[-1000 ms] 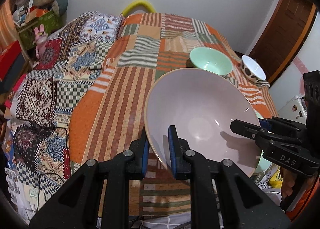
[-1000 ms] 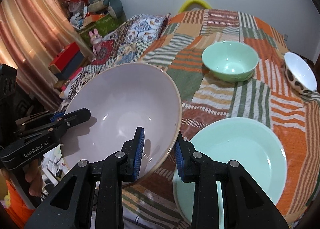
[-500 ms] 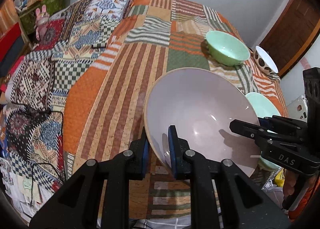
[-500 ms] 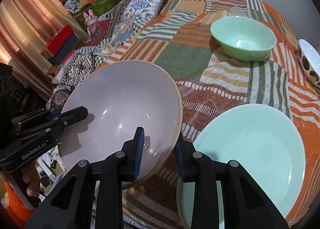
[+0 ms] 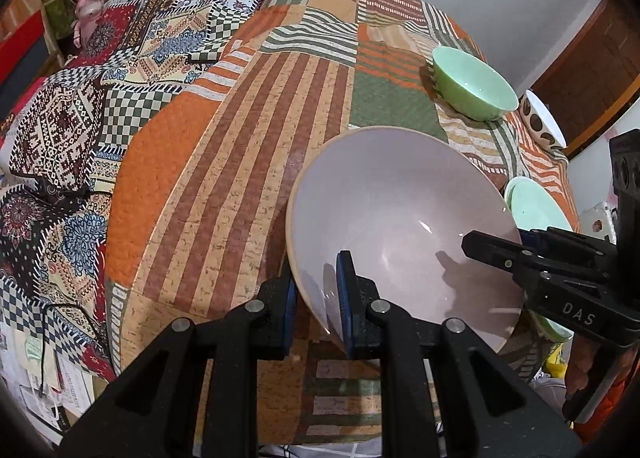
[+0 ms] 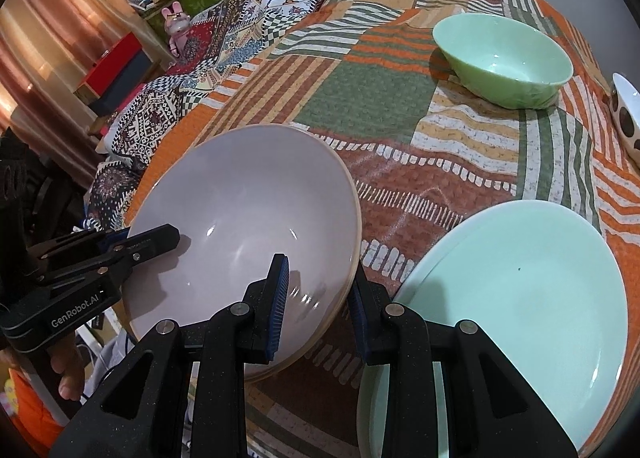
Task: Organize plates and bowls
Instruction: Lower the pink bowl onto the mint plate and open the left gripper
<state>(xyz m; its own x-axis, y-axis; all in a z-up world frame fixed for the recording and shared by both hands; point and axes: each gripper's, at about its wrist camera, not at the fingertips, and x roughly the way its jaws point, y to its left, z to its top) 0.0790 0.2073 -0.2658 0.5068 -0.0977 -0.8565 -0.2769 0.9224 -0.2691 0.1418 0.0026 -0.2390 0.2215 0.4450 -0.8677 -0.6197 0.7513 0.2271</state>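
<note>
A large pale lilac bowl (image 5: 404, 218) with a tan rim hangs tilted just above the front of the patchwork tablecloth (image 5: 240, 162). My left gripper (image 5: 317, 294) is shut on its left rim, one pad inside and one outside. My right gripper (image 6: 318, 298) is shut on the opposite rim of the same bowl (image 6: 248, 218). Each gripper shows in the other's view: the right gripper (image 5: 480, 246) and the left gripper (image 6: 160, 238). A mint green plate (image 6: 520, 298) lies just right of the bowl. Whether the bowl touches the cloth I cannot tell.
A mint green bowl (image 6: 504, 62) stands farther back on the table, with a white bowl with brown spots (image 6: 626, 118) at the right edge. Patterned bedding (image 5: 80, 106) and a shelf with toys (image 6: 176, 22) lie to the left. The table's front edge is right below the grippers.
Both grippers have sunk toward the table with the lilac bowl held between them. The tablecloth and the green plate look nearer now. The grips have not changed.
</note>
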